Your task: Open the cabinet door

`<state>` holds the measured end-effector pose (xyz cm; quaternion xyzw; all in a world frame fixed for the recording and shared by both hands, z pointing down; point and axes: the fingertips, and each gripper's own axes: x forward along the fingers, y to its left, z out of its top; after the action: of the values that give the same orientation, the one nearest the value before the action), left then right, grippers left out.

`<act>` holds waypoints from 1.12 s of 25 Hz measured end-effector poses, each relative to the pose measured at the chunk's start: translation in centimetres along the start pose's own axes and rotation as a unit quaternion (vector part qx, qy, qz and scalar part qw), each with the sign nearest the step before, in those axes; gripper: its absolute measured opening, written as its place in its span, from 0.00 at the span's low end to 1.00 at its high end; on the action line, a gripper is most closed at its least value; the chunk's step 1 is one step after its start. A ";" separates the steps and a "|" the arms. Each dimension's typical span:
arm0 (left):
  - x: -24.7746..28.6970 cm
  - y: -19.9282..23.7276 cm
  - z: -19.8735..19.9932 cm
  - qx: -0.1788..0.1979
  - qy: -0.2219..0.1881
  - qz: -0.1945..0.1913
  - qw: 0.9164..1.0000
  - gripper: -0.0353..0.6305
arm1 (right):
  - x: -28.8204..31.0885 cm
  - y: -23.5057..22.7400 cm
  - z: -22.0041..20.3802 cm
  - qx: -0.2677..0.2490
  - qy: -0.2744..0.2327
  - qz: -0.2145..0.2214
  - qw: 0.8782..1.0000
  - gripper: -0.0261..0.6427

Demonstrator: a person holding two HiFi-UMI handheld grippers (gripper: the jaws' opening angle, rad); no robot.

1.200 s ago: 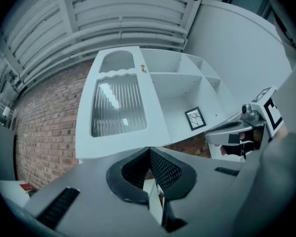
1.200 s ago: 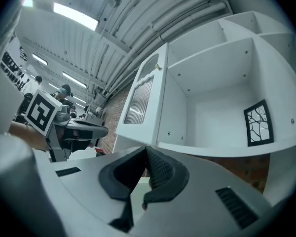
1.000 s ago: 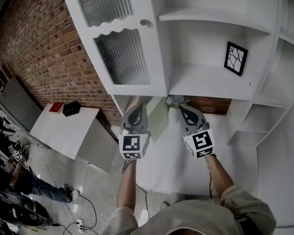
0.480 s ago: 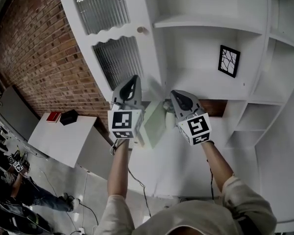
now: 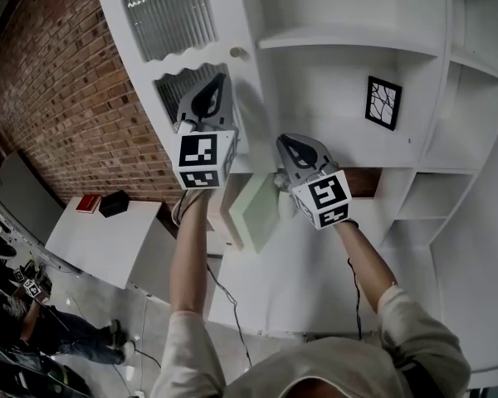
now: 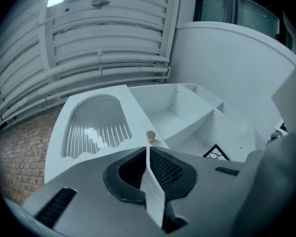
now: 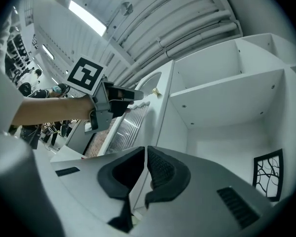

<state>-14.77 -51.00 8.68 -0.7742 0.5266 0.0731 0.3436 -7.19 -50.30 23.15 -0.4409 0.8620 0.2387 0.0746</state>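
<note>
The white cabinet door point(image 5: 247, 19), with two ribbed glass panes, stands closed at the upper left. Its small round knob point(image 5: 238, 54) sits on the door's right edge. My left gripper point(image 5: 220, 80) is raised in front of the lower pane, shut and empty, with its tips a little below and left of the knob. In the left gripper view the knob point(image 6: 150, 136) shows just beyond the shut left gripper point(image 6: 148, 149). My right gripper point(image 5: 287, 143) is lower and to the right, below the open shelves, shut with nothing in it. The right gripper point(image 7: 147, 149) view shows the left gripper point(image 7: 133, 94) near the knob point(image 7: 157, 91).
Open white shelves point(image 5: 349, 40) fill the cabinet right of the door, with a black framed picture point(image 5: 383, 102) on the lower shelf. A pale green panel point(image 5: 253, 210) hangs below the grippers. A brick wall point(image 5: 66, 98) and a white table point(image 5: 100, 239) lie left.
Both grippers have risen toward the cabinet. The left one climbed more, from below the door's bottom edge to the lower pane near the knob. The right one rose a little.
</note>
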 end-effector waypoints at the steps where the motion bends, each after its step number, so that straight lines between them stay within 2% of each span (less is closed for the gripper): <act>1: 0.5 0.0 0.6 0.013 -0.001 -0.005 1.000 0.10 | 0.3 0.1 0.2 0.001 -0.001 0.008 1.000 0.10; 2: 1.0 -0.1 1.0 0.024 0.001 -0.011 1.000 0.15 | 0.6 0.2 0.4 0.004 -0.001 0.018 1.000 0.13; 3: 1.5 -0.2 1.3 0.031 0.006 -0.018 0.999 0.22 | 0.9 0.3 0.6 0.008 -0.002 0.029 1.000 0.22; 5: 2.5 -0.4 1.8 0.040 0.010 -0.032 0.999 0.30 | 1.6 0.2 0.9 0.015 -0.003 0.039 0.999 0.33; 9: 4.1 -1.2 2.6 0.061 0.006 -0.053 0.997 0.39 | 3.0 -0.2 0.9 0.014 -0.002 0.035 0.999 0.42; 11: 4.4 -1.4 3.0 0.067 -0.002 -0.052 0.996 0.39 | 3.7 -0.2 0.7 0.021 0.001 0.038 0.999 0.46; 14: 5.0 -1.5 3.1 0.066 -0.010 -0.047 0.997 0.39 | 4.7 -0.1 0.3 0.030 0.001 0.042 0.999 0.46; 18: 5.6 -1.0 2.6 0.065 -0.010 -0.032 0.997 0.29 | 5.8 -0.2 -0.1 0.033 -0.001 0.038 0.999 0.46; 21: 5.8 -1.1 2.5 0.078 -0.015 -0.027 0.996 0.22 | 6.1 -0.7 -0.1 0.036 -0.007 0.033 0.999 0.45; 28: 4.9 -1.1 3.1 0.091 -0.044 -0.024 0.995 0.21 | 6.4 -0.3 -0.1 0.038 -0.015 0.032 0.999 0.42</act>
<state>-10.89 -52.58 4.54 -0.7485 0.4965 0.0504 0.4367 -10.77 -55.08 20.97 -0.4061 0.8830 0.2148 0.0963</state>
